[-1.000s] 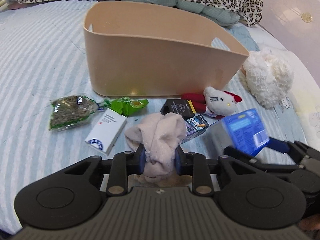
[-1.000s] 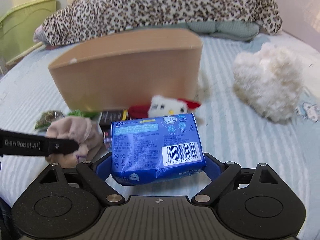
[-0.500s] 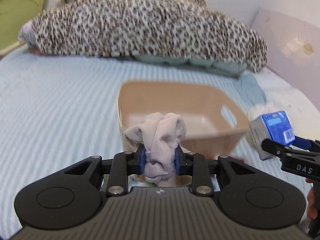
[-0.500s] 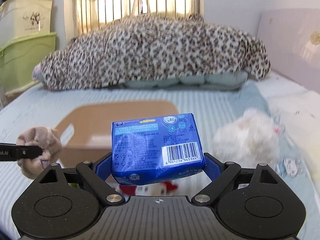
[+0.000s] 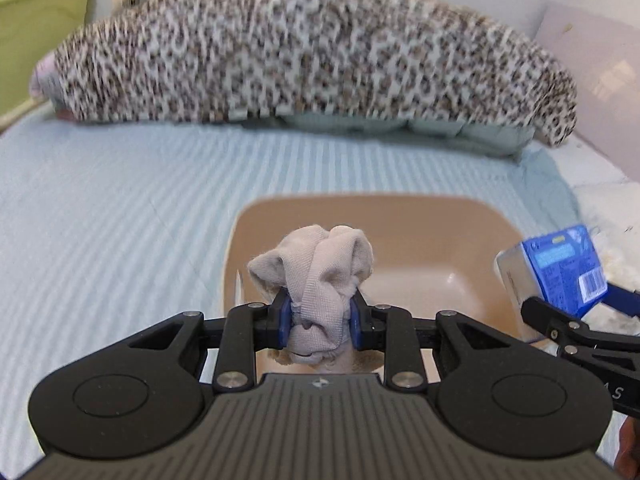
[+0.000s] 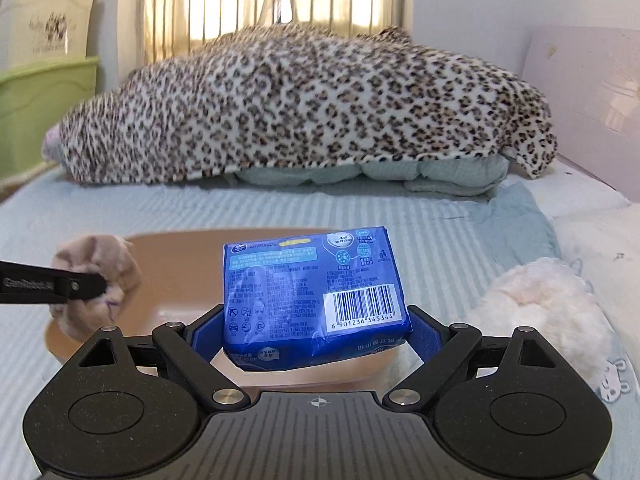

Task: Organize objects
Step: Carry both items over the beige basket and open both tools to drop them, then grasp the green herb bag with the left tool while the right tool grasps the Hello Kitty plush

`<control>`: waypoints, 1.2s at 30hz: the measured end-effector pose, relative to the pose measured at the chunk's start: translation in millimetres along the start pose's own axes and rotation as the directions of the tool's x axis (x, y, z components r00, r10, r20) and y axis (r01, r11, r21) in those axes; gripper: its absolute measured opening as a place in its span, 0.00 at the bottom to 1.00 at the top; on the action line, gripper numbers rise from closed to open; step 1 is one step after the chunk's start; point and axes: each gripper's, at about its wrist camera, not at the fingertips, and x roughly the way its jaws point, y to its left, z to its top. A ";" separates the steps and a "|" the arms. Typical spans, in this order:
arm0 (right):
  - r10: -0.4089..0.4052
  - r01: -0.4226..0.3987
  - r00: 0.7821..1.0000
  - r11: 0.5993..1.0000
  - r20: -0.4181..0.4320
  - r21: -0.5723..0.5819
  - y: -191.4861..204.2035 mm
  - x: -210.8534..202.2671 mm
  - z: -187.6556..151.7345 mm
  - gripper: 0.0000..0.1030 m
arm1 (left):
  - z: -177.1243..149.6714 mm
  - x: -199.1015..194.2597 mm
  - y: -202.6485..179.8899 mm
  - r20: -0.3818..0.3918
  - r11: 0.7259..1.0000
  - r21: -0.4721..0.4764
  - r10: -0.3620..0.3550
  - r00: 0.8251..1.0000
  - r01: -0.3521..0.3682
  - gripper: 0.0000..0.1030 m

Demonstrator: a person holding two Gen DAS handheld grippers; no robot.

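Observation:
My left gripper (image 5: 318, 322) is shut on a beige balled-up sock (image 5: 316, 272) and holds it above the near left part of the tan plastic basket (image 5: 432, 220). My right gripper (image 6: 310, 332) is shut on a blue tissue pack (image 6: 312, 292) and holds it above the basket's near rim (image 6: 184, 236). The pack also shows at the right of the left wrist view (image 5: 560, 268), over the basket's right edge. The sock also shows at the left of the right wrist view (image 6: 100, 276). The basket's inside looks bare where it shows.
A leopard-print blanket (image 6: 304, 108) lies over pillows at the head of the blue striped bed (image 5: 120, 208). A white fluffy plush toy (image 6: 548, 312) lies right of the basket. Green and cream storage boxes (image 6: 44, 92) stand at the far left.
Both grippers have lifted their loads from the bed and moved forward over the basket. The loose items on the bed have dropped out of view.

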 end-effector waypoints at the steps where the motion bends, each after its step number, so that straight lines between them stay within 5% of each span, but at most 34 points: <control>1: 0.002 -0.002 1.000 1.000 -0.010 -0.009 2.5 6.7 -0.7 0.88 | -2.8 8.4 0.8 -0.013 1.000 0.006 0.012 1.000 -0.012 0.29; 8: 0.023 -0.027 0.995 0.999 -0.099 -0.041 16.7 33.2 -3.7 0.89 | -14.1 29.7 10.0 -0.078 1.000 0.008 -0.004 0.997 0.005 0.34; 12: 0.011 -0.015 0.997 0.998 -0.083 -0.054 19.0 24.7 -9.8 0.92 | -12.4 12.2 9.8 0.003 0.999 0.026 0.035 0.999 -0.035 0.68; 15: 0.027 -0.029 0.996 0.999 -0.082 -0.034 17.5 15.5 -8.9 0.96 | -7.8 -4.9 8.8 0.034 0.999 0.024 0.034 0.999 -0.035 0.80; 23: 0.016 -0.017 1.000 0.999 -0.026 -0.040 1.7 -28.9 -16.2 1.00 | -15.9 -46.1 22.6 0.081 0.996 0.071 0.055 0.995 -0.061 0.85; 36: -0.012 0.004 0.993 0.998 -0.114 -0.064 -29.1 -27.1 -70.6 1.00 | -63.5 -34.5 56.2 -0.037 0.982 0.170 0.084 0.996 -0.077 0.85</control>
